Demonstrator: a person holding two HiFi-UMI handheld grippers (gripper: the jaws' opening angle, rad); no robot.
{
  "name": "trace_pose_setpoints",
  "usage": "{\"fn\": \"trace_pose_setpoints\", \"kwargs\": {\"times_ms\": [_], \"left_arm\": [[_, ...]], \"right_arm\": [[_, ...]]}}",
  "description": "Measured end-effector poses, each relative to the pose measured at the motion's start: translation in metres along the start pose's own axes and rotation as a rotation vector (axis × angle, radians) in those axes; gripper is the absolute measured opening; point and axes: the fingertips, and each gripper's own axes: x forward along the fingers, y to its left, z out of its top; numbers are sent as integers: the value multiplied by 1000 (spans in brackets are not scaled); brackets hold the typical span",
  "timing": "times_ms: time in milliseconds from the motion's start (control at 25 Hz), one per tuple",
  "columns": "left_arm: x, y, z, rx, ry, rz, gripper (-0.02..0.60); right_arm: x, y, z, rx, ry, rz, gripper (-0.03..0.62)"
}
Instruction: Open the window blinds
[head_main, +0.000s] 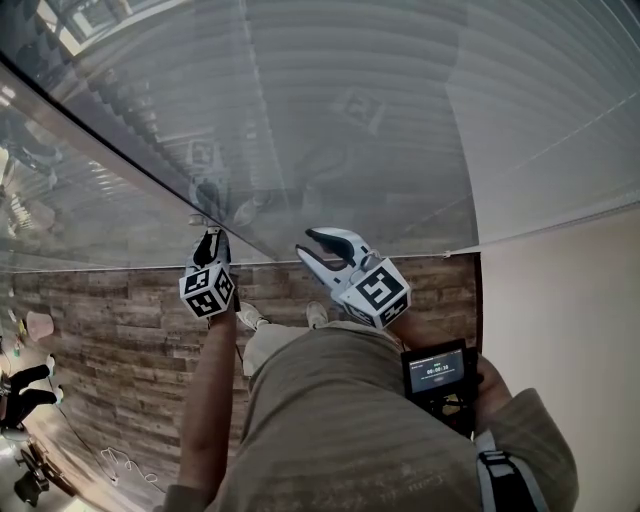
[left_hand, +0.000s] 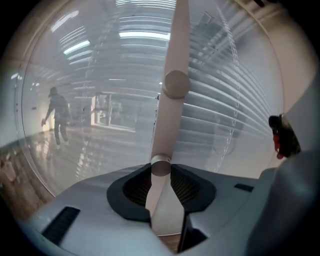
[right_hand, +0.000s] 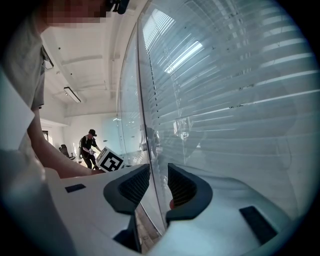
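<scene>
White slatted blinds hang closed behind a glass wall. Seen from the left gripper view, a pale tilt wand hangs upright in front of the slats. My left gripper is shut on the wand's lower end, with both ribbed pads against it. In the head view the left gripper points up at the glass. My right gripper stands open beside it on the right. In the right gripper view its jaws are apart with nothing held, close to the glass and the slats.
A wood-plank floor lies below, and a white wall is on the right. A small screen device hangs at the person's waist. Another person stands far off in the room, and a figure shows in the glass.
</scene>
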Motion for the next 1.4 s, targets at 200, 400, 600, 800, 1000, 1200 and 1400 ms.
{"fn": "trace_pose_setpoints", "kwargs": {"times_ms": [200,400,600,800,1000,1200,1400], "left_arm": [[1,3,-1,-215,-12,-65,133],[0,3,1,-418,-37,-135,133],[1,1,3,-639,-70,-214,133],[3,2,3,-738,-89,-252,133],[1,-1,5,-845,-106,-285,133],[2,-1,3,-1038,-144,-357,133],[3,-4,3,-1170,-161,-443,133]], "right_arm": [[3,1,1,-3,-2,6,117],[1,1,2,-3,-3,4,117],[0,0,2,-4,-6,2,117],[0,1,-1,-3,-2,3,117],[-2,4,1,-4,-2,7,117],[-2,6,1,-6,-4,10,117],[-1,7,2,-9,-8,11,117]]}}
